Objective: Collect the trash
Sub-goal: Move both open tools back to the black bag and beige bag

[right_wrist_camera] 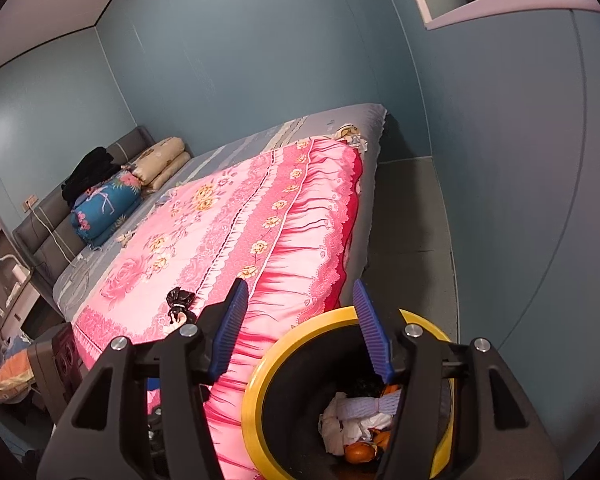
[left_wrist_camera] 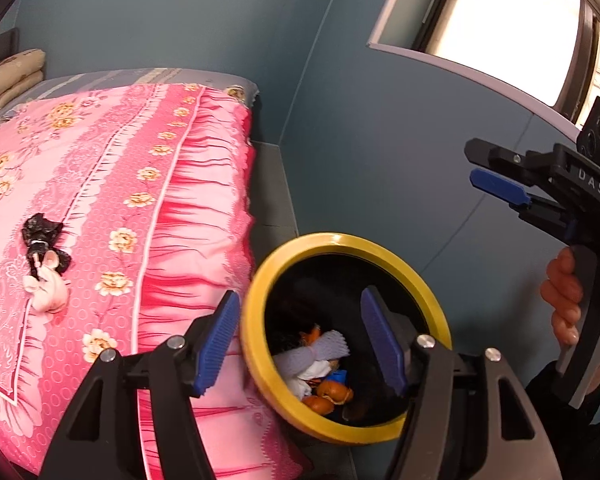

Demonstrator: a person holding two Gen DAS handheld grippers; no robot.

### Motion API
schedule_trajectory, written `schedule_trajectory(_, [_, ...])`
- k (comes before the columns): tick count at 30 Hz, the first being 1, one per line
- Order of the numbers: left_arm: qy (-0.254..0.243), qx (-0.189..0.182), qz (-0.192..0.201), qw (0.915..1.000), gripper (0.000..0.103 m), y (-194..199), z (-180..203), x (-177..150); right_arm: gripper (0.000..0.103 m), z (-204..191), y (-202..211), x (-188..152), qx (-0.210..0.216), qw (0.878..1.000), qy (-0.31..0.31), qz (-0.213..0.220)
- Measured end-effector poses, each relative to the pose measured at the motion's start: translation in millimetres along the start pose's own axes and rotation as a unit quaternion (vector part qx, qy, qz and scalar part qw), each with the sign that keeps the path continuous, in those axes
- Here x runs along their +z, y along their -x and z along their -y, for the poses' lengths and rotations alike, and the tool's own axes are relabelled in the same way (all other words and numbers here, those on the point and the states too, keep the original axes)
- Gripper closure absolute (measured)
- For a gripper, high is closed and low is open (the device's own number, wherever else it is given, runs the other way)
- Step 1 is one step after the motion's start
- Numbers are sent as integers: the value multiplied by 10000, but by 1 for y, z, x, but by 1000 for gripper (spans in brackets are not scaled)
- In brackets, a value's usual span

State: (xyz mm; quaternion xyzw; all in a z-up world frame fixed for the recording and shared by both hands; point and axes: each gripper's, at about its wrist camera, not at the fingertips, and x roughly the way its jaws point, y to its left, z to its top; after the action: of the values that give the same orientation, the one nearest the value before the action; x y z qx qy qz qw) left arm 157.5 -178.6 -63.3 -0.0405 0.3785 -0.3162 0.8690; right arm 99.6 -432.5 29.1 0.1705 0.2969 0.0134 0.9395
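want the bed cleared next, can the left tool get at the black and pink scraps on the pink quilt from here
Probably yes. The left tool is open and empty over the bin, and the scraps lie exposed on the quilt with nothing between; it needs a move across.

1. The bin (left_wrist_camera: 260, 344) has a yellow rim and a black inside.
2. In it lie orange peels (left_wrist_camera: 327, 395), white crumpled paper (right_wrist_camera: 356, 420) and a pale lilac foam net (left_wrist_camera: 320, 350).
3. The bedspread (left_wrist_camera: 140, 184) is pink with cream-yellow flowers and darker pink-red streaks along its frill (small ring dots fill the bands).
4. On it sits a black crumpled wrapper (left_wrist_camera: 40, 236) beside a pale pink scrap (left_wrist_camera: 50, 290).
5. Both grippers, left gripper (left_wrist_camera: 300, 344) and right gripper (right_wrist_camera: 300, 328), are black with blue ribbed pads (left_wrist_camera: 216, 344).
6. The wall (right_wrist_camera: 220, 60) is dull blue-grey.
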Motion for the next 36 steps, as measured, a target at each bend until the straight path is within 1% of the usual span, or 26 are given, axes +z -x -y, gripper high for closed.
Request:
schedule_trajectory(3, [53, 179, 92, 9998, 39, 8, -14, 0, 50, -8, -11, 4, 120, 9998, 122, -122])
schedule_trajectory(8, [316, 505, 260, 9979, 38, 20, -53, 2, 50, -35, -42, 17, 317, 9981, 371, -387])
schedule_trajectory(14, [699, 926, 389, 9925, 38, 30, -109, 3, 50, -87, -99, 32, 603, 9909, 806, -892])
schedule_trajectory(16, [831, 1054, 424, 9900, 37, 33, -129, 2, 50, -111, -130, 35, 733, 9851, 986, -1201])
schedule_trajectory(17, [925, 1124, 440, 9884, 36, 34, -140, 2, 50, -118, -138, 35, 773, 9834, 1028, -1277])
schedule_trajectory(19, [1143, 1229, 460, 9847, 34, 34, -162, 1, 50, -141, -174, 36, 983, 9740, 1126, -1705])
schedule_trajectory(20, [1235, 1270, 453, 9831, 34, 34, -172, 1, 50, -154, -192, 36, 1109, 9672, 1194, -1949])
schedule_trajectory(21, [1325, 1319, 450, 9813, 34, 34, -183, 0, 50, -160, -200, 36, 1176, 9637, 1234, -2057])
schedule_trajectory(22, [1429, 1380, 451, 9790, 34, 32, -194, 0, 50, -171, -220, 35, 1282, 9566, 1278, -2284])
schedule_trajectory(23, [1519, 1438, 442, 9769, 34, 31, -205, -1, 50, -177, -229, 34, 1303, 9541, 1274, -2377])
schedule_trajectory(24, [1578, 1483, 432, 9753, 34, 29, -213, -1, 50, -187, -248, 33, 1359, 9475, 1267, -2601])
schedule_trajectory(25, [1647, 1555, 406, 9732, 34, 26, -223, -1, 50, -187, -248, 33, 1359, 9475, 1267, -2601])
schedule_trajectory(26, [1699, 1611, 384, 9714, 34, 23, -231, -2, 50, -197, -263, 31, 1433, 9405, 1288, -2799])
schedule_trajectory(27, [1774, 1652, 359, 9695, 34, 19, -241, -2, 50, -207, -286, 29, 1528, 9304, 1291, -3073])
schedule_trajectory(28, [1837, 1678, 330, 9680, 34, 16, -248, -3, 50, -212, -294, 27, 1555, 9266, 1295, -3168])
schedule_trajectory(30, [1957, 1720, 249, 9651, 34, 10, -261, -5, 50, -226, -320, 21, 1624, 9141, 1312, -3475])
schedule_trajectory(31, [1999, 1750, 206, 9638, 34, 5, -268, -6, 50, -240, -344, 14, 1655, 9015, 1379, -3754])
schedule_trajectory(32, [2018, 1776, 169, 9631, 34, 2, -273, -7, 49, -242, -351, 12, 1653, 8984, 1377, -3828])
schedule_trajectory(33, [2033, 1786, 128, 9626, 34, -2, -277, -7, 49, -251, -369, 8, 1622, 8914, 1370, -4004])
schedule_trajectory(34, [2056, 1792, 75, 9621, 34, -6, -282, -8, 49, -253, -373, 4, 1618, 8882, 1381, -4072])
schedule_trajectory(35, [2083, 1788, 33, 9616, 34, -10, -285, -9, 49, -261, -387, -1, 1614, 8807, 1389, -4231])
schedule_trajectory(36, [2117, 1776, -8, 9610, 34, -14, -288, -10, 49, -262, -393, -3, 1606, 8783, 1372, -4289])
